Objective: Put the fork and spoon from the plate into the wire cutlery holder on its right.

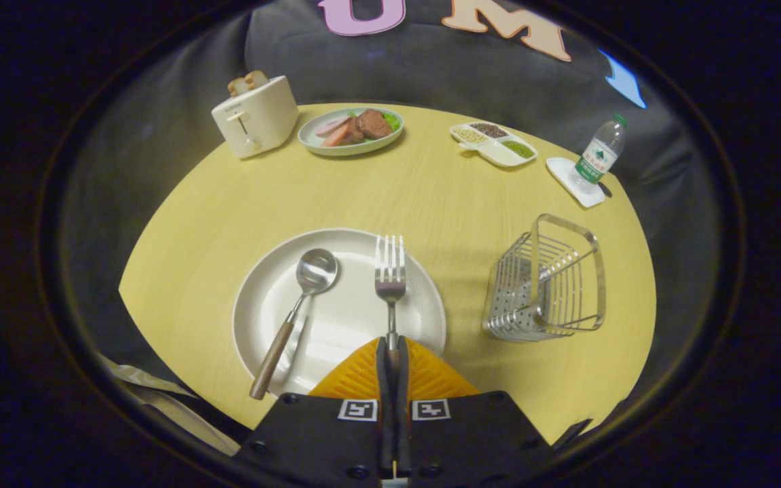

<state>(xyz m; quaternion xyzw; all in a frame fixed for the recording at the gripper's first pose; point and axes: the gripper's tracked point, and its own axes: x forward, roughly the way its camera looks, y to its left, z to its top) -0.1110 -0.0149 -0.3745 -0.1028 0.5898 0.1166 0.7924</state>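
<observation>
Tongs clamped on fork handle, above plate.

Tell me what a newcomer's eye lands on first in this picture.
First the fork, its handle clamped between the closed fingers of the gripper over the white plate. Next the spoon lying on the plate beside it, then the empty wire cutlery holder standing to the plate's right.

The camera rode on the gripper, looking forward and down along its closed-together jaws at the worktop, close above the plate just ahead.
</observation>
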